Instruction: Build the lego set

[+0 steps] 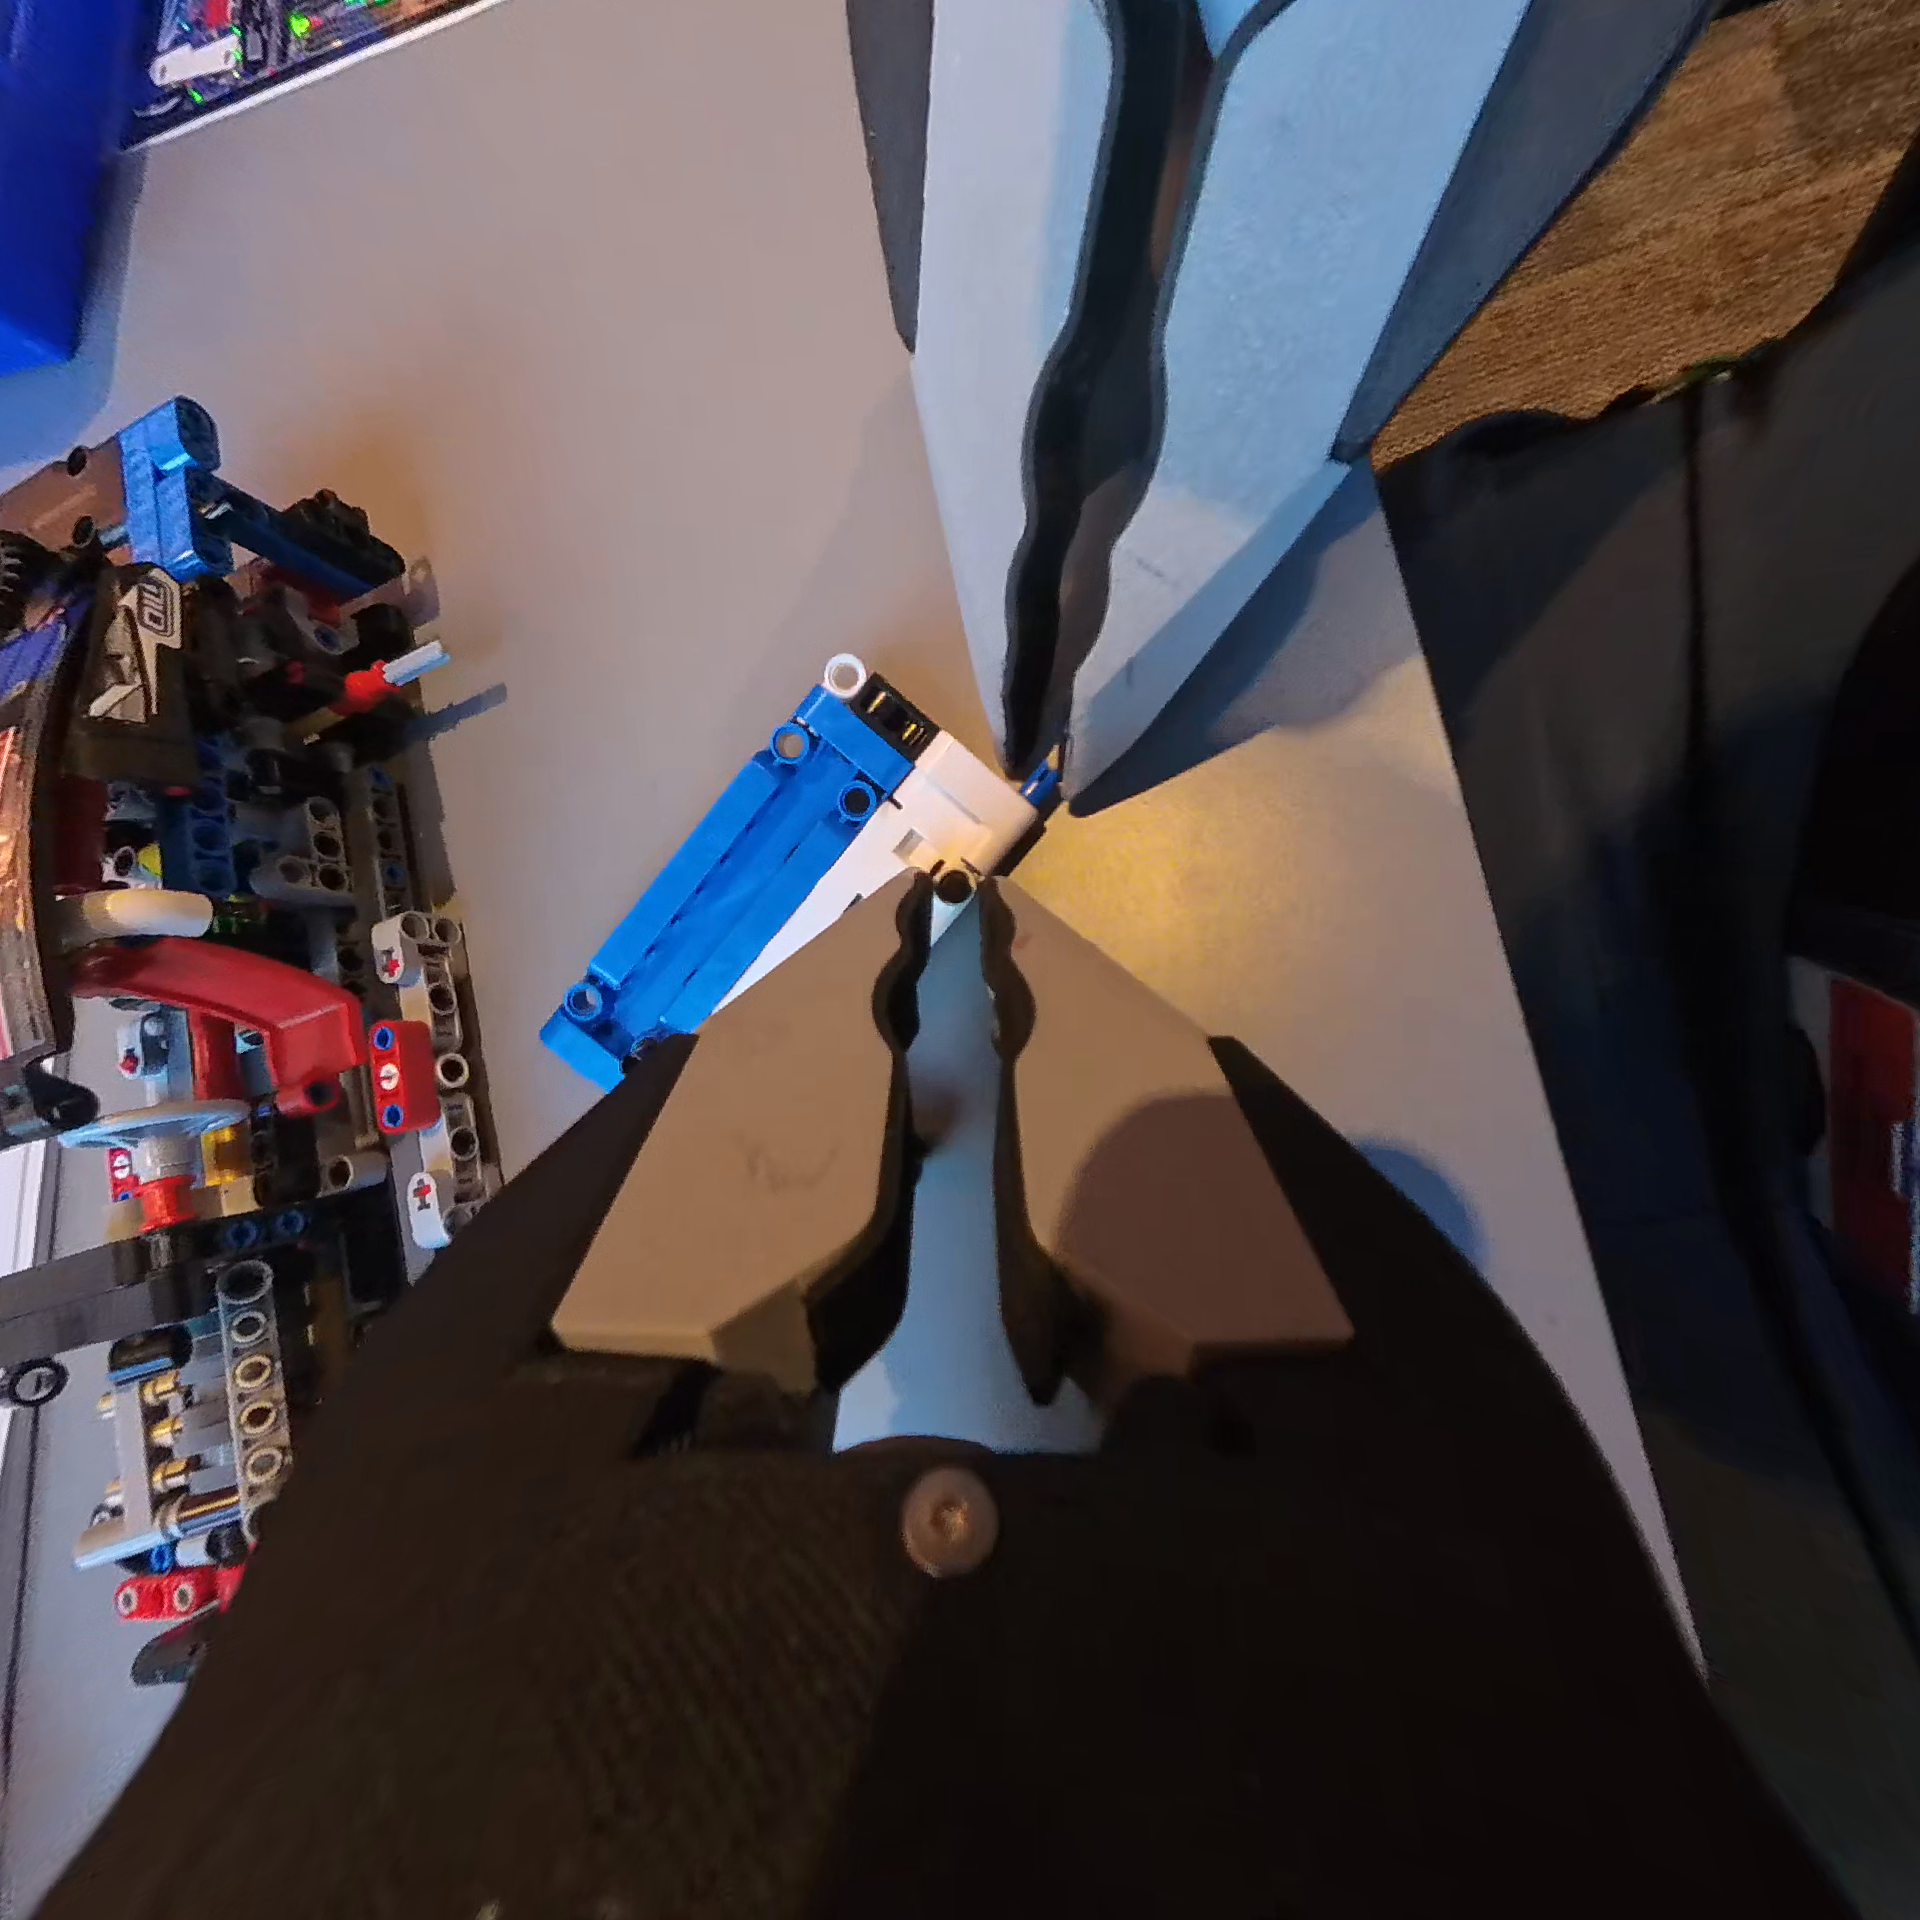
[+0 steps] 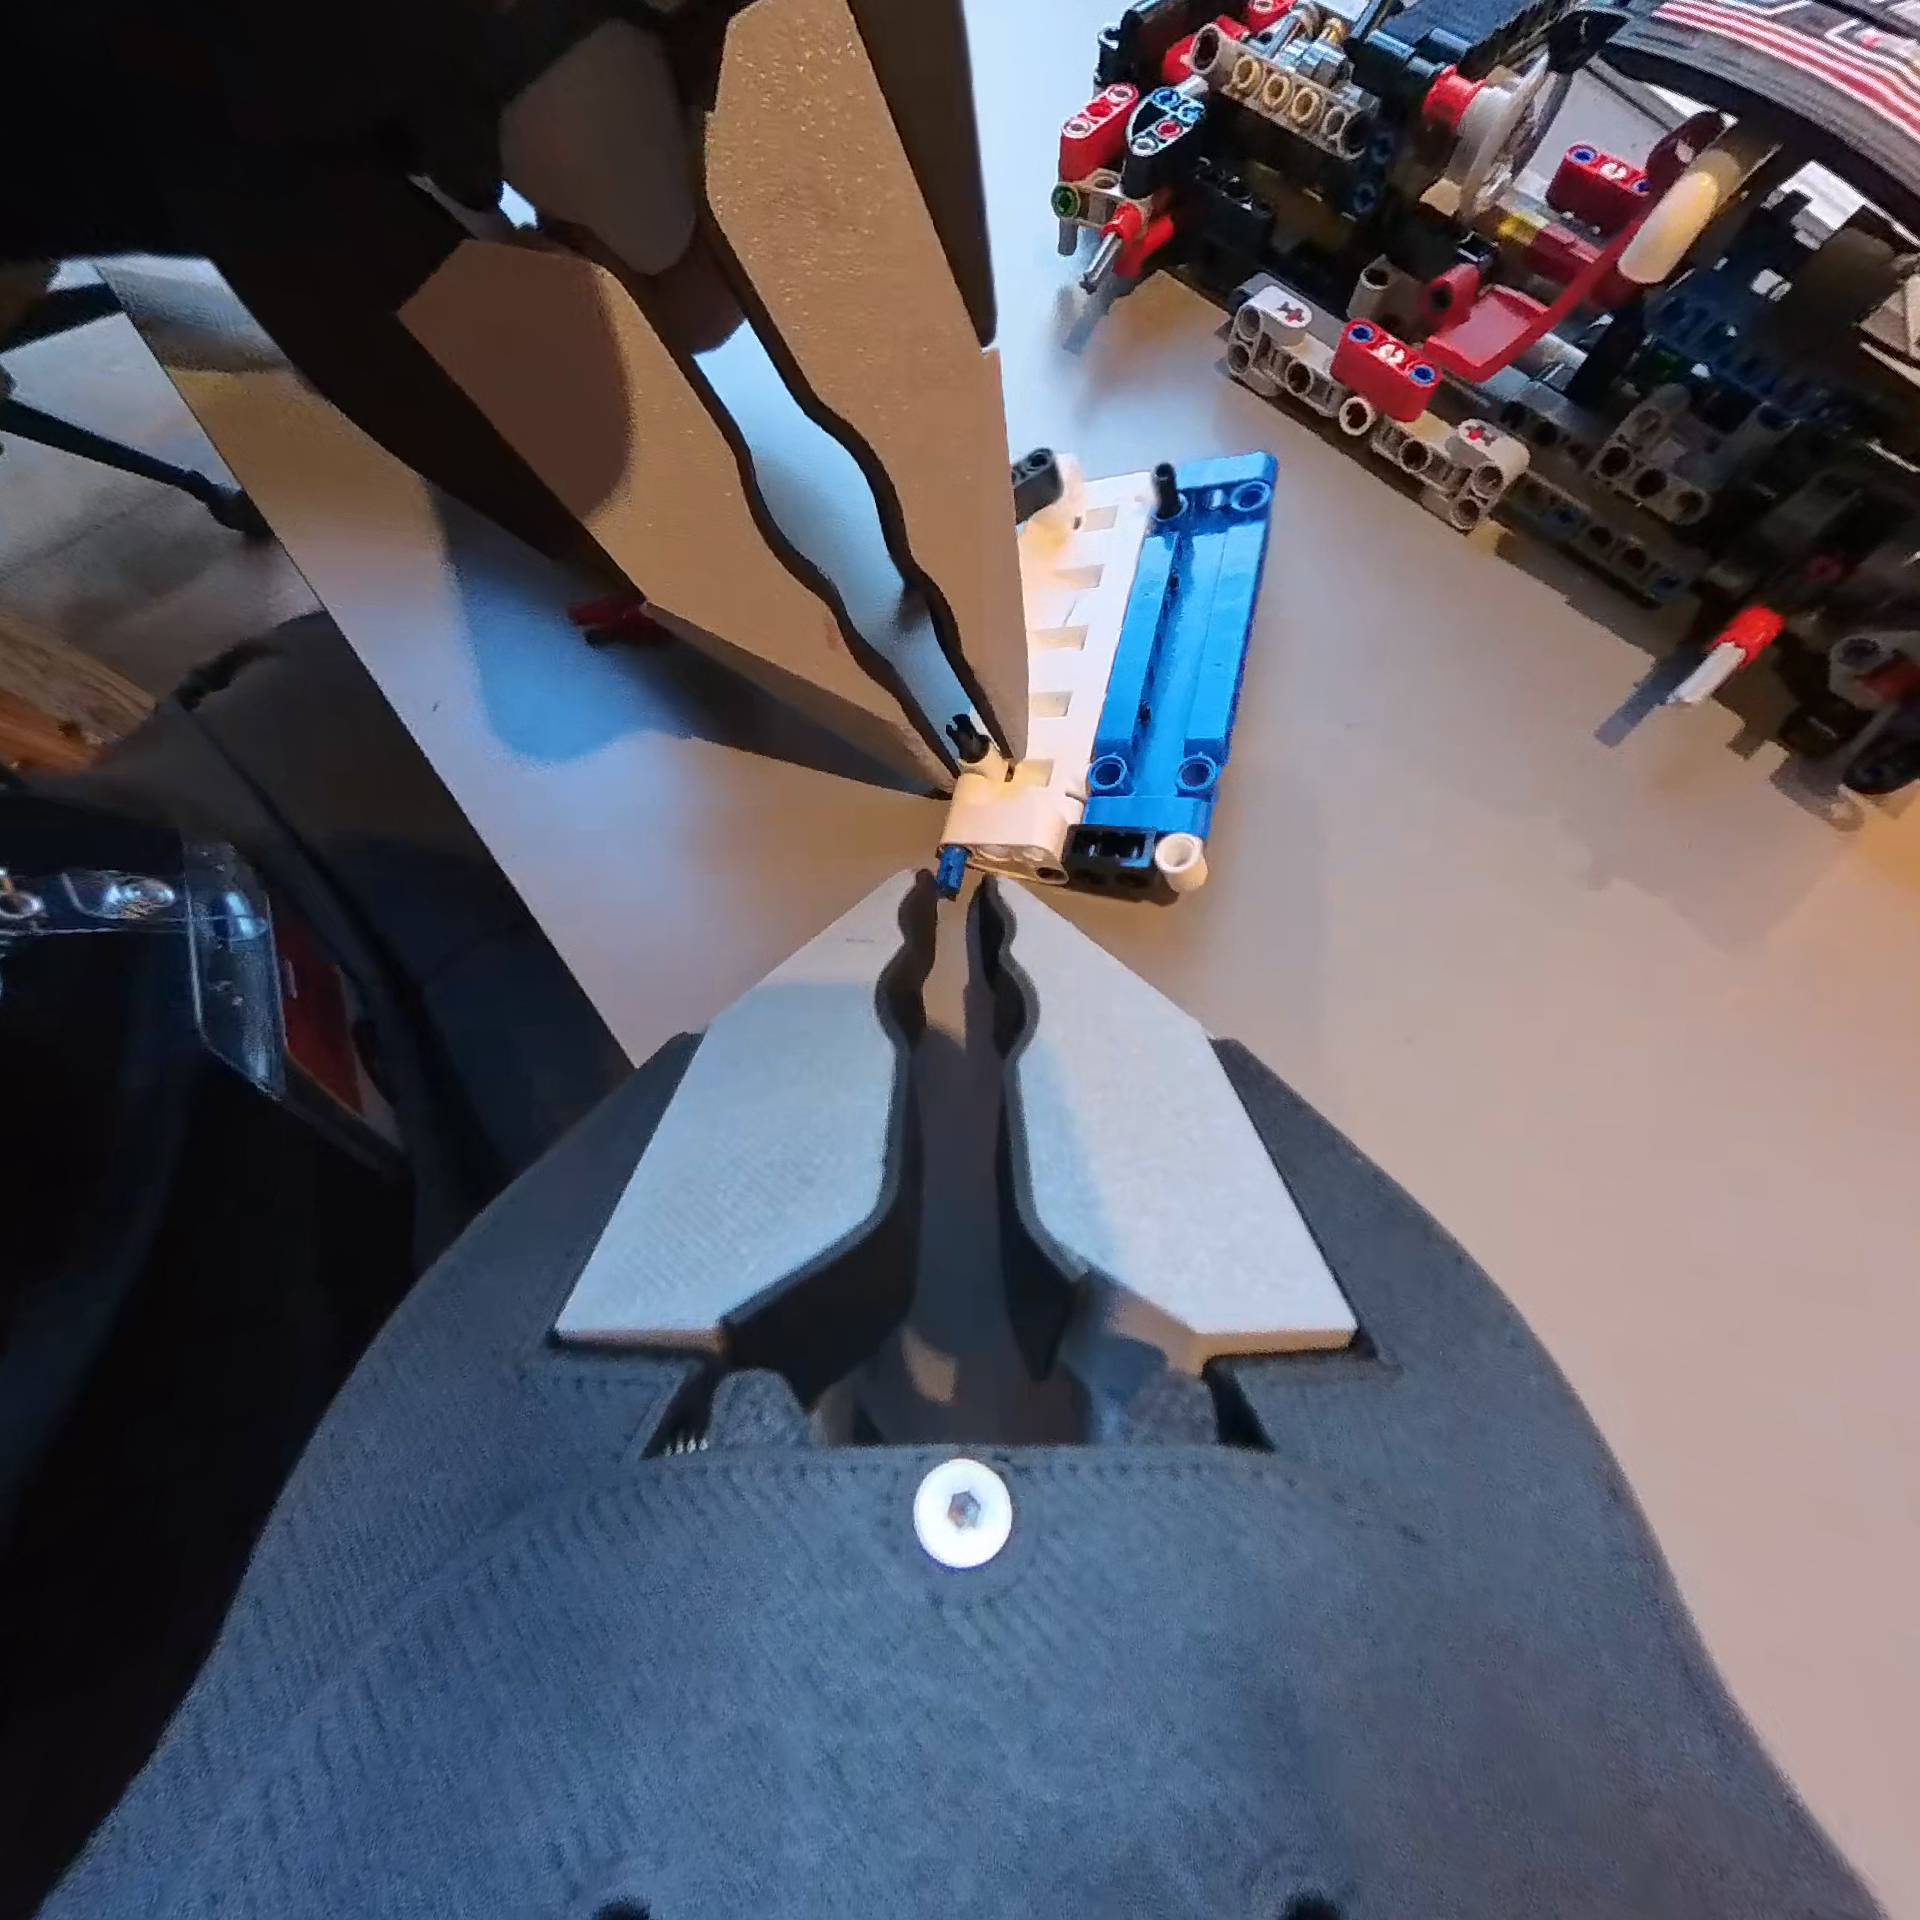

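Both tongs meet at one end of a small blue and white panel (image 1: 769, 883) lying flat on the pale counter (image 1: 623, 436). Left tongs (image 1: 951, 891) pinch a tiny black pin (image 2: 968, 740) on the white corner. Right tongs (image 2: 951, 885) pinch a little blue pin (image 2: 949, 865) sticking out of that same end. Only the right view shows the panel's row of white slots. Only the left view shows a blue box (image 1: 52, 177) at 10 o'clock; its inside is hidden. A big half-built car (image 2: 1558, 312) sits at 1 o'clock in the right view, well apart from the panel.
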Motion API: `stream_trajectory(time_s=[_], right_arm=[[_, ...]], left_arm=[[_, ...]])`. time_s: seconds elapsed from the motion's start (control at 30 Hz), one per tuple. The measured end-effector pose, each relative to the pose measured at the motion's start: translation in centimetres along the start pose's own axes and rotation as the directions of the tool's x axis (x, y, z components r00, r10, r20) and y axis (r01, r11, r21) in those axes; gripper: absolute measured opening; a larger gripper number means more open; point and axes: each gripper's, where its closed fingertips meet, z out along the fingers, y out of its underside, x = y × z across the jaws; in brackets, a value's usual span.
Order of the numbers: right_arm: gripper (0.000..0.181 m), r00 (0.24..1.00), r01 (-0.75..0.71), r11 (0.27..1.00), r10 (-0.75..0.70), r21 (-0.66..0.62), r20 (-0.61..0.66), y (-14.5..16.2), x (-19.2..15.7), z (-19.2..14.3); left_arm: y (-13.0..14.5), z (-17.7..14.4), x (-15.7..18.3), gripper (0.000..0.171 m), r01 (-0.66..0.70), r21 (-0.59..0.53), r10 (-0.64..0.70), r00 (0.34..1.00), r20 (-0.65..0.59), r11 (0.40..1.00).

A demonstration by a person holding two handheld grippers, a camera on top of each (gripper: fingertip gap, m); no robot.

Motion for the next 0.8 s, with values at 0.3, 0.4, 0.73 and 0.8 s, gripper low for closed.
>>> stream_trajectory(time_s=[0.3, 0.4, 0.73, 0.8], right_arm=[[0.002, 0.998, 0.016, 1.0, -0.016, -0.012, -0.057, 0.21, -0.03, -0.07], [0.001, 0.997, 0.054, 0.998, -0.056, -0.037, -0.054, 0.4, -0.03, -0.24], [0.001, 0.978, 0.187, 0.978, -0.194, -0.094, -0.074, 0.59, 0.03, -0.31], [0.002, 0.975, 0.202, 0.975, -0.21, -0.096, -0.078, 0.62, 0.02, -0.34]], left_arm=[[-0.29, 0.2, 0.07, 0.006, 0.006, 0.038, -0.006, 1.0, 0.006, 0.999], [-0.45, 0.27, 0.22, 0.006, 0.004, 0.054, -0.005, 1.0, 0.01, 0.999], [-0.52, 0.31, 0.23, 0.006, 0.021, 0.069, -0.023, 1.0, 0.017, 0.997], [-0.54, 0.32, 0.24, 0.006, 0.023, 0.068, -0.024, 1.0, 0.018, 0.997]])
